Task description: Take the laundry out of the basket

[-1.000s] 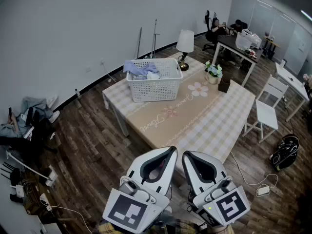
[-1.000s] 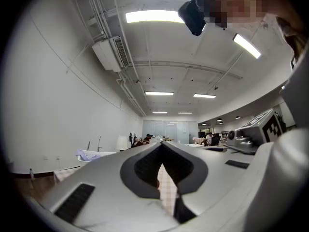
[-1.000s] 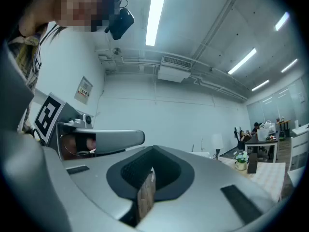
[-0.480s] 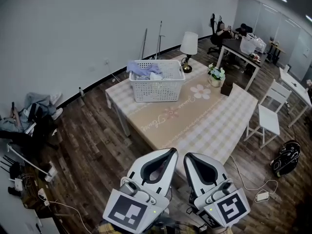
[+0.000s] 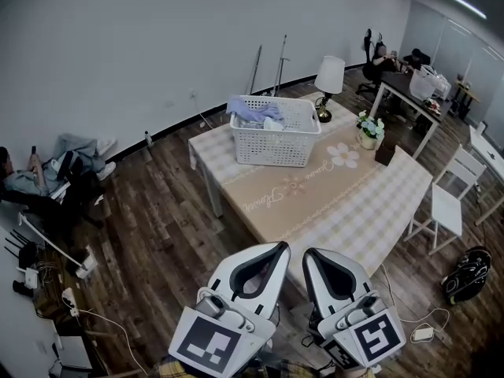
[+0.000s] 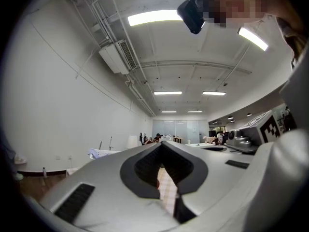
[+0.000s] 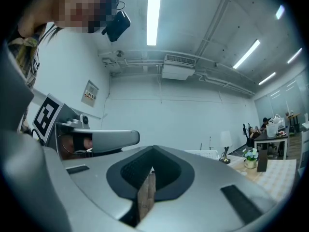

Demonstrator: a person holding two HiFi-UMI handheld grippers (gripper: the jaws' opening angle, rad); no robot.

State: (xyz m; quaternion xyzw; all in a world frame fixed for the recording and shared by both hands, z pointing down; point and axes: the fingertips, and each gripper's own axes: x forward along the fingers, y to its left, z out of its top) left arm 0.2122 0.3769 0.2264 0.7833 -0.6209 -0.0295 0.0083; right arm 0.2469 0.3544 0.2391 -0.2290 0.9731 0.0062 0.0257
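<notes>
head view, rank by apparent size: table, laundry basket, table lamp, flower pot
1. table
2. laundry basket
3. table lamp
4. flower pot
The lamp and the pot look fairly close in size. The lamp stands farther back, so that pair is less certain.

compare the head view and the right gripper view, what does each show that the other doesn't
Only the head view shows the pale blue laundry heaped in the white plastic lattice basket, a person seated on the floor by the wall, and a white chair. Only the right gripper view shows the long ceiling light strip, the ceiling air-conditioning unit and a paper notice on the wall. Both show the basket, the white-shaded table lamp, the potted flowers on the checked tablecloth, and the shut right claw.
</notes>
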